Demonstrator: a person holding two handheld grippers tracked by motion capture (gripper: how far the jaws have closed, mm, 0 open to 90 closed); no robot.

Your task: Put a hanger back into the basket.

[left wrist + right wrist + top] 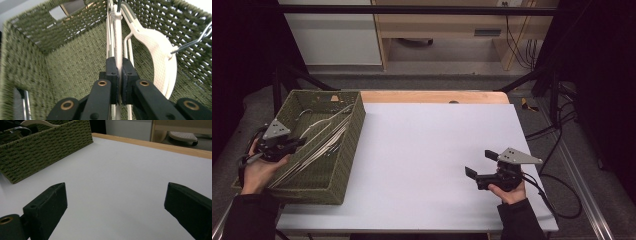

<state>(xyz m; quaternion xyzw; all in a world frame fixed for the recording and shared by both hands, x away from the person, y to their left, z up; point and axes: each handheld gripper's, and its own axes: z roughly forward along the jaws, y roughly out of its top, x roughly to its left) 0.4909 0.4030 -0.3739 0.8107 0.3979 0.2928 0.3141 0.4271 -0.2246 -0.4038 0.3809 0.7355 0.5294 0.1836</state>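
A green woven basket (354, 125) stands at the table's left edge and holds several white clothes hangers (319, 137) lying lengthwise. My left gripper (299, 142) reaches into it from the near left. In the left gripper view the left gripper (119, 62) is shut on a thin white hanger bar (118, 37), beside a broad white hanger shoulder (160, 52) and a metal hook (197, 37). My right gripper (479, 163) hovers over the white table (432, 150) at the near right. It is open, and nothing lies between its jaws (116, 195).
The basket (45, 147) sits far left of the right gripper, across the white surface (120, 165). A wooden strip (432, 96) borders the table's far edge. Cables (557, 130) trail off the right side. Furniture stands on the floor behind.
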